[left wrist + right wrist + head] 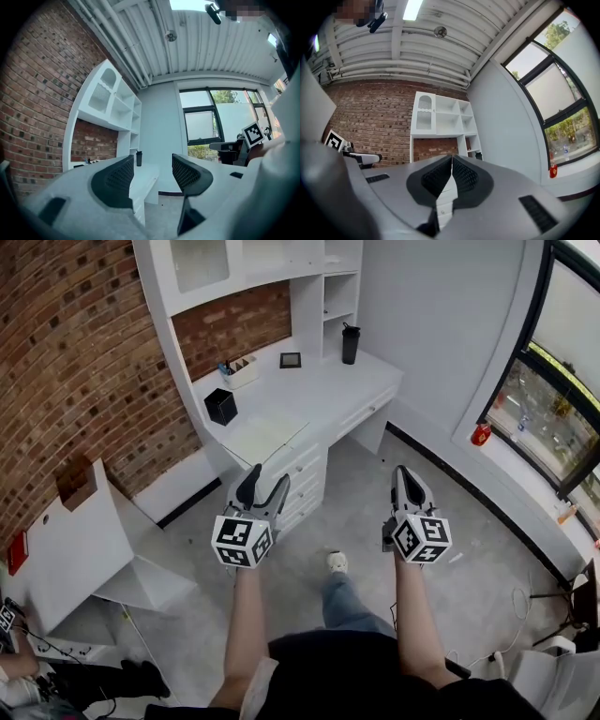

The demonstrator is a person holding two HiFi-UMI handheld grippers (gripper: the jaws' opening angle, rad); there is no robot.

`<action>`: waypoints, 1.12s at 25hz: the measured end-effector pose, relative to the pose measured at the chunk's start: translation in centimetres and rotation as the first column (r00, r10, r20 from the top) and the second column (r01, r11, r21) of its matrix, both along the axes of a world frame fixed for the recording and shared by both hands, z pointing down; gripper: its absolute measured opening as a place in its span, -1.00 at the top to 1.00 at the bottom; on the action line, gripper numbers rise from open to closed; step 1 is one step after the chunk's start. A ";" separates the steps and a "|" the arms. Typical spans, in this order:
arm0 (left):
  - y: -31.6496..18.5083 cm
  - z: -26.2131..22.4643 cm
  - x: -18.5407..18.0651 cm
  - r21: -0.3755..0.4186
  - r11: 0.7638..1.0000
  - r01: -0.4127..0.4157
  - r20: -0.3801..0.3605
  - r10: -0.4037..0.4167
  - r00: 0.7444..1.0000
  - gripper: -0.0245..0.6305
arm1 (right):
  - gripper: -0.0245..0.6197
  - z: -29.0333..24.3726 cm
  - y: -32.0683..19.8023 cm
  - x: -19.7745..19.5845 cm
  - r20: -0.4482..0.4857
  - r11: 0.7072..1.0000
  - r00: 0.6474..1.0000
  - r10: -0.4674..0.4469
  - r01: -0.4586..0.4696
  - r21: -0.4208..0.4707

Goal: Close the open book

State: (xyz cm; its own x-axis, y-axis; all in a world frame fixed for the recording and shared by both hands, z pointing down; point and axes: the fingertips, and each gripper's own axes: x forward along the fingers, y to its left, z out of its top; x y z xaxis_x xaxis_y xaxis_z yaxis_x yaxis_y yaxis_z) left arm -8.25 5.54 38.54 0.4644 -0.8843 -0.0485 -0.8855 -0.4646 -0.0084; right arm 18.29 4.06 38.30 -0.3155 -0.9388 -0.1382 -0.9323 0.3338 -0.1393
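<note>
An open book (263, 435) with pale pages lies flat on the white desk (323, 390), near the desk's front edge. Both grippers are held in the air well short of the desk, over the grey floor. My left gripper (263, 486) is open, its two black fingers apart with nothing between them; in the left gripper view (151, 176) the gap shows the desk edge and floor. My right gripper (407, 478) is shut, its pads meeting at the tips with nothing held (452, 176). The book does not show in either gripper view.
On the desk stand a black box (221, 406), a pen holder (240, 369), a small framed picture (291, 360) and a black tumbler (350, 342). Drawers (305, 486) front the desk. A white cabinet (80, 549) stands left; a window (551, 399) right.
</note>
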 end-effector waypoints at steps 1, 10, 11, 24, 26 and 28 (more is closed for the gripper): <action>-1.8 0.4 0.0 -0.011 1.000 0.014 -0.006 -0.014 1.000 0.24 | 0.93 0.3 -2.1 0.1 0.002 1.000 1.000 -0.011 0.011 -0.010; -16.9 4.4 -0.9 -0.115 0.981 0.154 -0.007 -0.156 0.988 0.24 | 0.93 3.6 -22.1 -3.2 -0.012 0.975 0.980 -0.197 0.194 -0.109; -18.3 4.7 -1.2 -0.120 0.978 0.173 -0.007 -0.176 0.984 0.24 | 0.93 4.0 -24.1 -3.9 -0.017 0.968 0.975 -0.222 0.218 -0.122; -27.8 8.8 -5.5 -0.208 0.906 0.370 0.015 -0.375 0.927 0.24 | 0.93 8.6 -38.9 -12.5 -0.024 0.864 0.887 -0.461 0.442 -0.242; -28.5 9.7 -5.7 -0.221 0.899 0.377 0.033 -0.379 0.925 0.24 | 0.93 9.1 -39.8 -13.3 -0.023 0.855 0.881 -0.473 0.453 -0.253; -29.5 10.4 -5.7 -0.231 0.898 0.376 0.045 -0.376 0.926 0.24 | 0.93 9.4 -40.7 -13.8 -0.026 0.852 0.878 -0.477 0.455 -0.259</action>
State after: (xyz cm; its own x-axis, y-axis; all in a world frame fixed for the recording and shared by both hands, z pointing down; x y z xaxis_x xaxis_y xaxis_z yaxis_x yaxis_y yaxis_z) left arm -13.90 -23.95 48.91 0.0952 -0.9794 0.1778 -0.9945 -0.0860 0.0591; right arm 4.54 -36.61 47.75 -0.7247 -0.6789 0.1179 -0.6871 0.6993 -0.1971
